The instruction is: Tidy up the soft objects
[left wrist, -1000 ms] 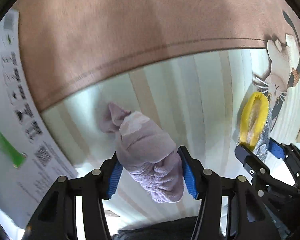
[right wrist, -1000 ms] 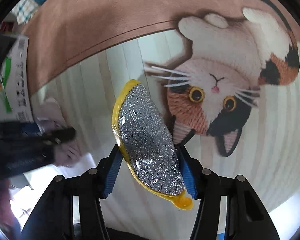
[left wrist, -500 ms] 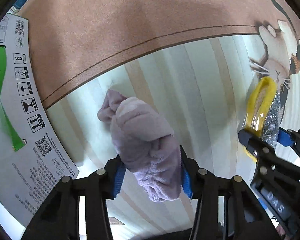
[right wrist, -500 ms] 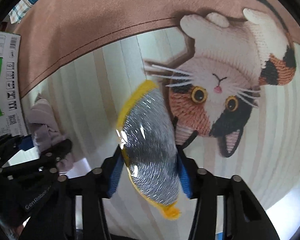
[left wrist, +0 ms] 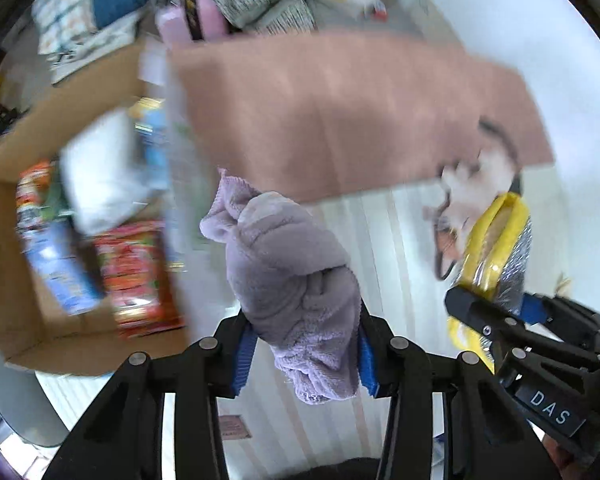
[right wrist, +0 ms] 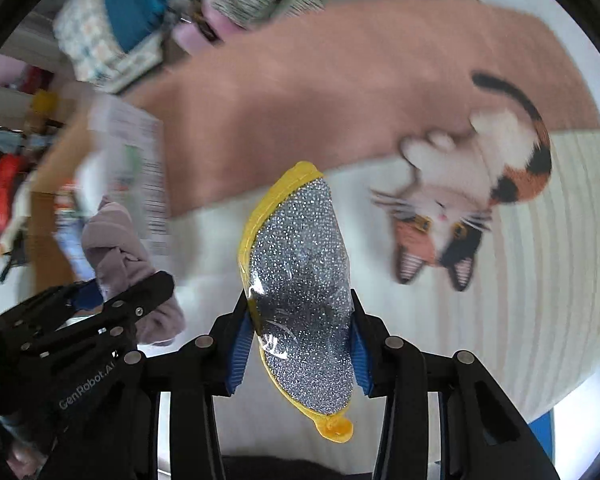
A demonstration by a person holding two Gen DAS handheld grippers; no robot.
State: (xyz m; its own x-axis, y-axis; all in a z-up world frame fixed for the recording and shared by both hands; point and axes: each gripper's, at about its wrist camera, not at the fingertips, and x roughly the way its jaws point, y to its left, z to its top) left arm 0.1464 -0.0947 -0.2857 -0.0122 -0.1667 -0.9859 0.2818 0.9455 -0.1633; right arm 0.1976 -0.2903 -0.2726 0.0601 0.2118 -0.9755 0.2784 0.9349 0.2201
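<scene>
A cat-print rug [right wrist: 500,320] spreads below, a cardboard box [left wrist: 4,280] of packets at its left. The left gripper [left wrist: 304,344] has its jaws clamped on a lilac towel [left wrist: 296,276]; the right gripper [right wrist: 300,344] pinches a yellow-edged glittery scrubber [right wrist: 300,272], both aloft.

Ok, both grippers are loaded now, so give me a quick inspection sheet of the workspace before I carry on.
Surface: striped cream mat with a cat print and a pink-brown band.
Job's things: lilac towel and yellow-edged glitter scrubber, both held off the mat.
Clutter: open cardboard box at left, holding blurred colourful packets.
Grippers: left gripper shut on the towel; right gripper shut on the scrubber.
Cables: nothing seen.
Surroundings: heaped fabrics beyond the mat; motion blur hides detail.
</scene>
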